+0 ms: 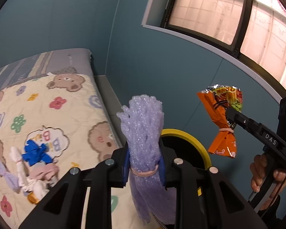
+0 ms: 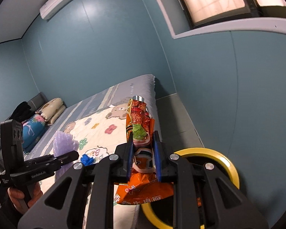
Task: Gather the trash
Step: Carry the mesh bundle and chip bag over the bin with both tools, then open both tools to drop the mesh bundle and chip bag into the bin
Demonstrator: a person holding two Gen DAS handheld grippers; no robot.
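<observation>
My left gripper (image 1: 144, 164) is shut on a purple foam net bundle (image 1: 144, 126) tied with a rubber band, held upright above the bed's edge; it also shows in the right wrist view (image 2: 63, 143). My right gripper (image 2: 143, 158) is shut on an orange noodle wrapper (image 2: 139, 133), also banded, and holds it in the air near a bin with a yellow rim (image 2: 226, 164). The wrapper (image 1: 222, 122) hangs to the right of the bin's rim (image 1: 188, 135) in the left wrist view. More trash lies on the bed: a blue crumpled piece (image 1: 36, 152), white bundles (image 1: 21, 168) and a purple piece (image 1: 5, 173).
The bed (image 1: 53, 103) has a cream bear-print quilt and runs along a blue wall (image 1: 162, 66). The bin stands on the floor between bed and wall. A window (image 1: 228, 13) is above it. Pillows (image 2: 47, 110) lie at the bed's far end.
</observation>
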